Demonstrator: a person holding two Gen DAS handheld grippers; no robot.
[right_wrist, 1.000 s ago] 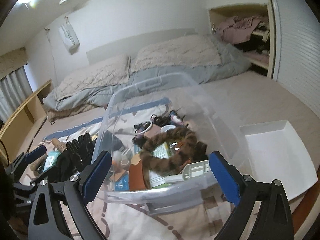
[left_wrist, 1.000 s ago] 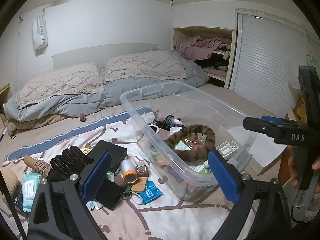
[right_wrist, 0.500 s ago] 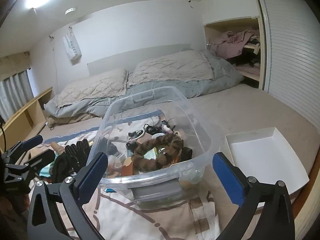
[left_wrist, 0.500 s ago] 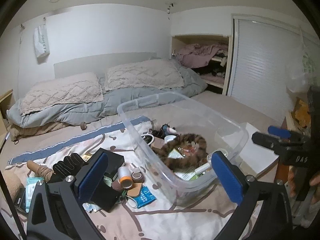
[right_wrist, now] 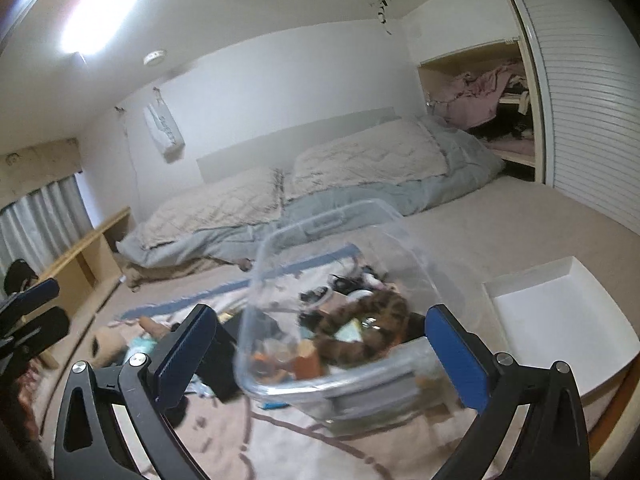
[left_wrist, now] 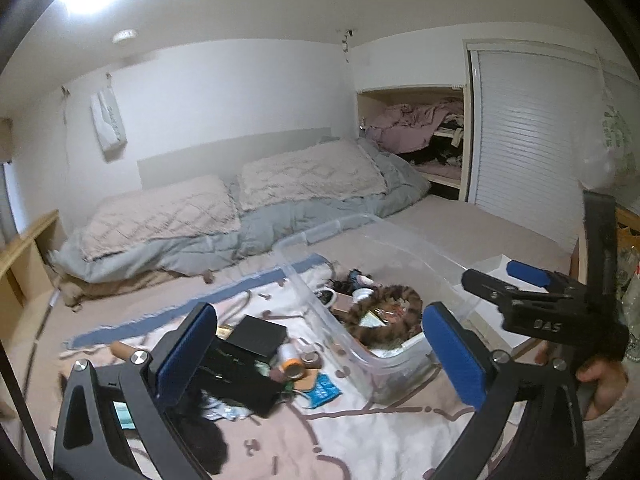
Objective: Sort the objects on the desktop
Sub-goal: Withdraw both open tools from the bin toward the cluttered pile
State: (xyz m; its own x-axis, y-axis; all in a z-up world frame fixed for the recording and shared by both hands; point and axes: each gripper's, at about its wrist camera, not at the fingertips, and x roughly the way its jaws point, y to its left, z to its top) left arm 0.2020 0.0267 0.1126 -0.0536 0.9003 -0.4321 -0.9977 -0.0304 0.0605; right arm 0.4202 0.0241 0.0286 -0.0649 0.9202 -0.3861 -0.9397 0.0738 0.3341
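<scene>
A clear plastic bin (left_wrist: pixel 404 236) stands on the bed cover, holding a leopard-print furry band (left_wrist: pixel 386 294) and several small items. Left of the bin lie a black box (left_wrist: pixel 260 334), an orange-and-white spool (left_wrist: pixel 290 360) and a blue packet (left_wrist: pixel 324 388). My left gripper (left_wrist: pixel 318 314) hangs open above and short of this pile, with nothing between its pads. My right gripper (right_wrist: pixel 319 314) is open too, short of the bin (right_wrist: pixel 320 220), gripping nothing. The right wrist view is blurred. Each gripper shows in the other's view: right gripper (left_wrist: pixel 506 276), left gripper (right_wrist: pixel 40 308).
A white tray (right_wrist: pixel 560 320) lies right of the bin at the bed's edge. Pillows (left_wrist: pixel 312 176) and a grey duvet fill the far end. A wooden shelf (right_wrist: pixel 92 248) runs along the left. A hand (left_wrist: pixel 600 376) holds the right gripper.
Both views have risen and drawn back, so the bin and the pile look smaller and farther off. The ceiling light has come into the left view. Both grippers stay open.
</scene>
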